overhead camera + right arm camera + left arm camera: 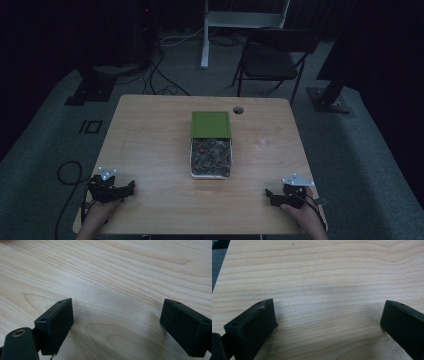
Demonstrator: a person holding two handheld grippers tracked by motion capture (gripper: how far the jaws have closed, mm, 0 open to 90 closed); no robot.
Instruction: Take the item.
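Here, I hold the left gripper (131, 188) and the right gripper (268, 195) low at the near corners of the wooden table (150, 125), each with its jaws wide apart and nothing between them but bare wood. The likely object, a white tray (191, 172) of dark mixed pieces with a green lid (210, 124) lying at its far end, sits at the table's centre, well apart from both grippers and ahead of them, between the two. To begin well, I judge I should bring one gripper inward level, jaws kept wide, toward the tray's near rim.
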